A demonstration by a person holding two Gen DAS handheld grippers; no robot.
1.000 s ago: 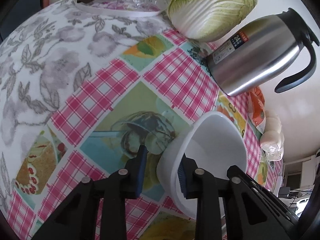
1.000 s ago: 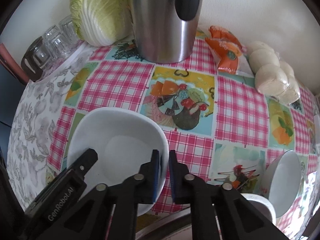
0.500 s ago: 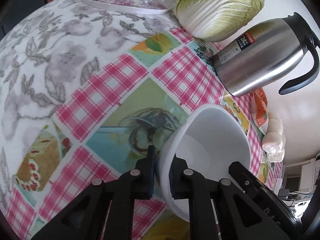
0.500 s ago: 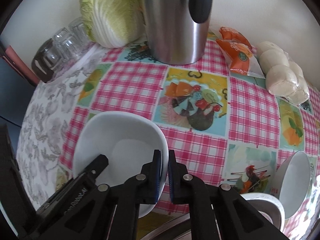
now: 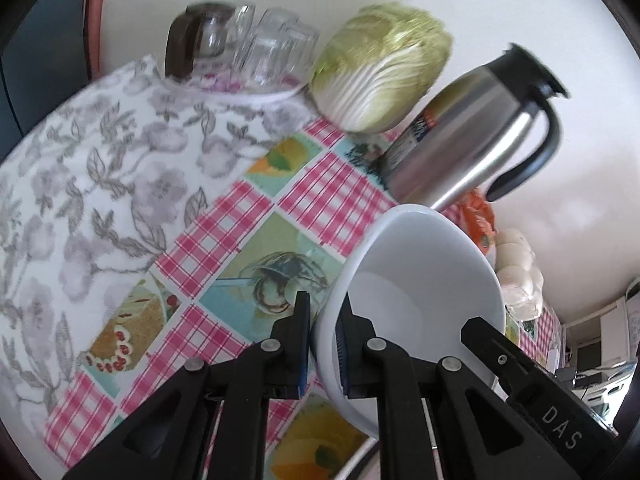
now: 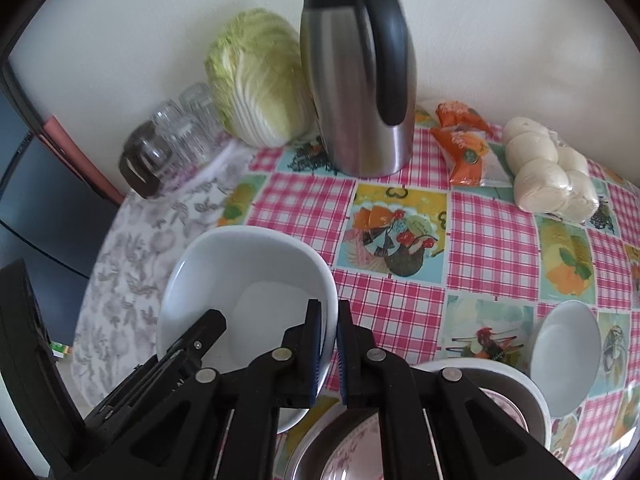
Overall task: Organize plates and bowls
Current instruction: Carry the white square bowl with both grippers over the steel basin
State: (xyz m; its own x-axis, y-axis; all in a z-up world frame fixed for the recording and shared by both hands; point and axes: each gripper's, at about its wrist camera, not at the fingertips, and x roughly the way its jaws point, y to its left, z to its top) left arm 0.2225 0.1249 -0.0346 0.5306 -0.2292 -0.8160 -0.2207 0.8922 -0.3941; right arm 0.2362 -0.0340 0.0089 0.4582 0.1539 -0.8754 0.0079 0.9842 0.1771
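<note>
A large white bowl (image 5: 420, 300) (image 6: 248, 288) hangs tilted above the patterned tablecloth, held at two sides. My left gripper (image 5: 324, 320) is shut on its near rim, one pad outside the wall and one inside. My right gripper (image 6: 328, 320) is shut on the opposite rim in the same way. Each wrist view shows the other gripper's black body at the bowl's far side. A smaller white bowl (image 6: 566, 344) lies tilted on the table at the lower right. Beside it a white-rimmed bowl (image 6: 500, 380) and a metal bowl (image 6: 360, 440) sit partly hidden under my right gripper.
A steel thermos jug (image 6: 360, 92) (image 5: 460, 148) and a napa cabbage (image 6: 260, 80) (image 5: 380, 68) stand by the back wall. Upturned glasses (image 6: 172, 136) (image 5: 248, 44) sit on a tray at the back left. Orange snack packets (image 6: 464, 144) and bagged buns (image 6: 548, 168) lie back right.
The left jaws closed onto the bowl's rim. Both grippers then rose together, lifting the white bowl off the tablecloth, so more of the back wall shows.
</note>
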